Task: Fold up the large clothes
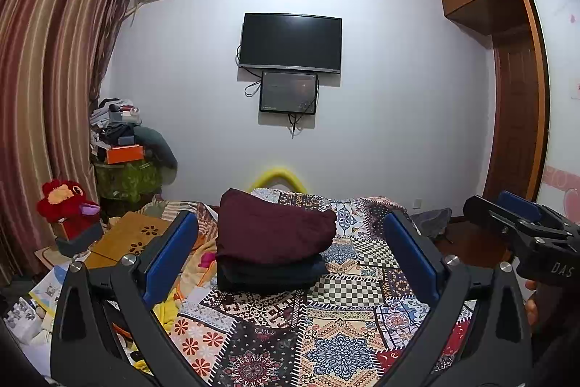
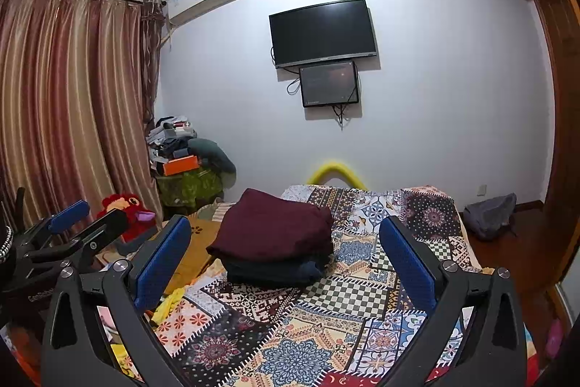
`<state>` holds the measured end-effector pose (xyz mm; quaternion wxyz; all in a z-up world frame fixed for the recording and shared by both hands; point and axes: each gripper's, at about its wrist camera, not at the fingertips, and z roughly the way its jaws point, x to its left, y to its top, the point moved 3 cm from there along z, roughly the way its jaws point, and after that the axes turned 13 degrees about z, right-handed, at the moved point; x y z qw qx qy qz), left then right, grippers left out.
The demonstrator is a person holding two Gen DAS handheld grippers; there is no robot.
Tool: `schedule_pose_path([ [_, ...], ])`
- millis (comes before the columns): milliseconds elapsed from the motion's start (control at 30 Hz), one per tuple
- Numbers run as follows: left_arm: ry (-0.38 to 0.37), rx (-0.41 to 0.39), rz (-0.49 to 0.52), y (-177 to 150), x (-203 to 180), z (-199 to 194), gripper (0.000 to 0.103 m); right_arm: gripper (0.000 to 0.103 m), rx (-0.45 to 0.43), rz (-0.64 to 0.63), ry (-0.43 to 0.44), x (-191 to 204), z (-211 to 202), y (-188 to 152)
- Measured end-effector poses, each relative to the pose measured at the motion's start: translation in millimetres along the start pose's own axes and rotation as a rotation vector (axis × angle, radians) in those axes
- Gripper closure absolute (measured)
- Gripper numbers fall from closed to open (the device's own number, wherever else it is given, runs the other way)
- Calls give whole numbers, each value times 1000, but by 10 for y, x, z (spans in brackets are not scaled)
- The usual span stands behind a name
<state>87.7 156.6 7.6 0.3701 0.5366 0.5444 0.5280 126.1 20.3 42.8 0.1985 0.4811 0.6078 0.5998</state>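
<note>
My left gripper (image 1: pixel 290 252) spread wide and empty, my right gripper (image 2: pixel 286 252) likewise, both above the patchwork bedspread (image 1: pixel 326 332), folded maroon garment (image 1: pixel 272 227) stacked on dark folded clothes (image 1: pixel 268 272) ahead.

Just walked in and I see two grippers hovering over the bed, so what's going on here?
A person holds a gripper in each hand above the patterned bedspread. The left gripper and the right gripper are both open and hold nothing. Ahead of them sits a stack of folded clothes: a maroon garment on top of a dark navy one. No unfolded garment is in either gripper at this moment.
</note>
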Motion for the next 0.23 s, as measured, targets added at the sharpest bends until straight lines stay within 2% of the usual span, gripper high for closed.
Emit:
schedule_pose_path([
  [233,4,4,0,-16,-10,9,0,0,11,5,5,-2,38,-9],
])
